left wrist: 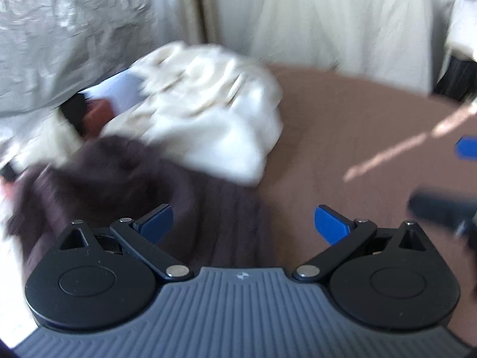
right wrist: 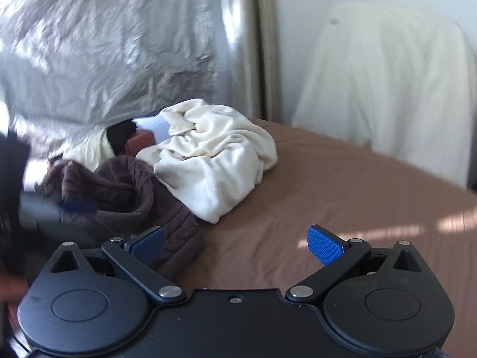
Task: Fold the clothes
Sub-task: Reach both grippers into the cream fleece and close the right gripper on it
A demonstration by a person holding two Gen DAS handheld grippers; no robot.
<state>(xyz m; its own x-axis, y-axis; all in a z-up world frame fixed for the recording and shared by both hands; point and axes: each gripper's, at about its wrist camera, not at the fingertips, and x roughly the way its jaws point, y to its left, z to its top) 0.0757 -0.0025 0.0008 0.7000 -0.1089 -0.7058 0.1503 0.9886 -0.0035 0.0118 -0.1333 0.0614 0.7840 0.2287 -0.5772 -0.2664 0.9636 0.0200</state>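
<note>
1. The left gripper (left wrist: 244, 223) hangs low over the bed with its blue-padded jaws spread wide and nothing between them; its left pad sits over the dark brown garment (left wrist: 125, 179), its right pad over bare sheet.
2. The right gripper (right wrist: 235, 246) is likewise spread wide and empty, level above the brown sheet (right wrist: 342, 194), its left pad at the edge of the dark garment.
3. In the right wrist view the left tool shows as a blurred dark shape at the far left edge, over the dark garment.
4. The clothes lie unfolded in a heap at the left of the bed: a crumpled cream garment (right wrist: 214, 155) rests against and partly over the dark brown one.
5. Behind the heap lie a white sheet-like item (right wrist: 149, 122) and a reddish-brown object (right wrist: 140, 143); what they are cannot be told.
6. A crinkled silver cover (right wrist: 104, 59) rises behind the pile, and a cream cloth (right wrist: 387, 89) hangs at the right.
</note>
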